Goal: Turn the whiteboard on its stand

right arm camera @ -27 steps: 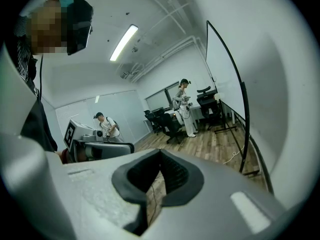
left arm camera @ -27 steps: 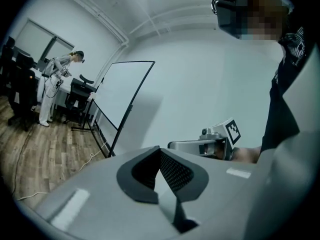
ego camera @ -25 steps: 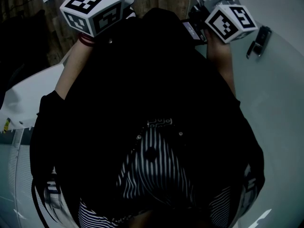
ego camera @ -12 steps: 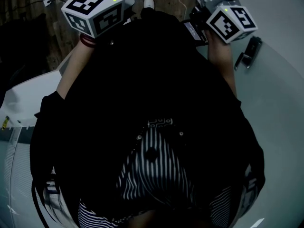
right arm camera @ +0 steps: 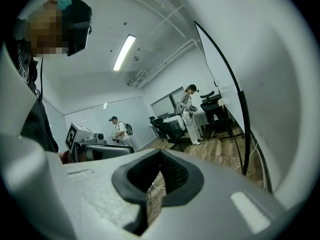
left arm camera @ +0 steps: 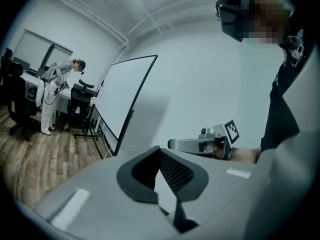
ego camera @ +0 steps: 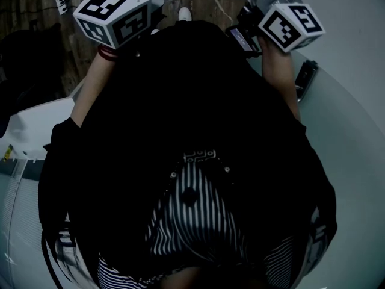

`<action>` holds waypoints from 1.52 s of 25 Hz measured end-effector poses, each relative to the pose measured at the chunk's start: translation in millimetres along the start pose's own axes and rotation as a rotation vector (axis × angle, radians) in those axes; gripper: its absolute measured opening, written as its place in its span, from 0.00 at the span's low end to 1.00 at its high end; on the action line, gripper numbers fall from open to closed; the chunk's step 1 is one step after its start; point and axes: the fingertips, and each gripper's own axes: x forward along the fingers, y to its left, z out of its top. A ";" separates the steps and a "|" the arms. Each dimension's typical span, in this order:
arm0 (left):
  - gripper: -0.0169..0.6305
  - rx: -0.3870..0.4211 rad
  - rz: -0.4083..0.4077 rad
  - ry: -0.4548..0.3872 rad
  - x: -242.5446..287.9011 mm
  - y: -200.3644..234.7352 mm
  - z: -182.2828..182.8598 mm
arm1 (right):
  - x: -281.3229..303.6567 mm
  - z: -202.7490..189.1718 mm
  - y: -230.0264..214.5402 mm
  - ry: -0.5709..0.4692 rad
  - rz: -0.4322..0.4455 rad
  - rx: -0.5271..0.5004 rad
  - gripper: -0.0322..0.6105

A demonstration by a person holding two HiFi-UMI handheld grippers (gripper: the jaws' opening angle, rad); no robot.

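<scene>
The whiteboard (left arm camera: 125, 94) stands tilted on its black stand (left arm camera: 122, 131) against the pale wall, off to the left in the left gripper view. In the right gripper view its white face (right arm camera: 265, 84) and black frame (right arm camera: 243, 134) fill the right side, close by. My left gripper (left arm camera: 160, 171) is shut with nothing in it, well short of the board. My right gripper (right arm camera: 160, 173) is also shut on nothing. Each gripper sees the other: the right gripper (left arm camera: 200, 145) and the left gripper (right arm camera: 100, 150). The head view shows only their marker cubes (ego camera: 111, 14) (ego camera: 290, 26) above my dark clothing.
A person in white (left arm camera: 52, 91) stands at desks with black office chairs (left arm camera: 80, 99) beyond the board. Another person with a backpack (right arm camera: 119, 130) stands farther back. A cable (right arm camera: 150, 186) lies on the wood floor (left arm camera: 35, 154). A small black part (ego camera: 304, 77) shows on the pale surface at the right.
Both gripper views have tipped slightly upward and the whiteboard sits higher in them. In the head view the black part at the right has slid down and left. Both grippers remain shut.
</scene>
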 end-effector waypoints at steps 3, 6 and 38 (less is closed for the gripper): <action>0.02 0.000 0.000 -0.002 1.9 -0.3 1.8 | 2.1 0.9 -0.1 -0.019 0.005 0.006 0.05; 0.02 -0.023 -0.014 0.011 4.5 -4.2 0.8 | -1.8 -2.9 2.2 -0.013 -0.006 0.029 0.05; 0.02 0.005 -0.101 -0.009 31.1 -8.8 16.1 | -27.1 6.9 -14.5 -0.038 -0.114 0.042 0.05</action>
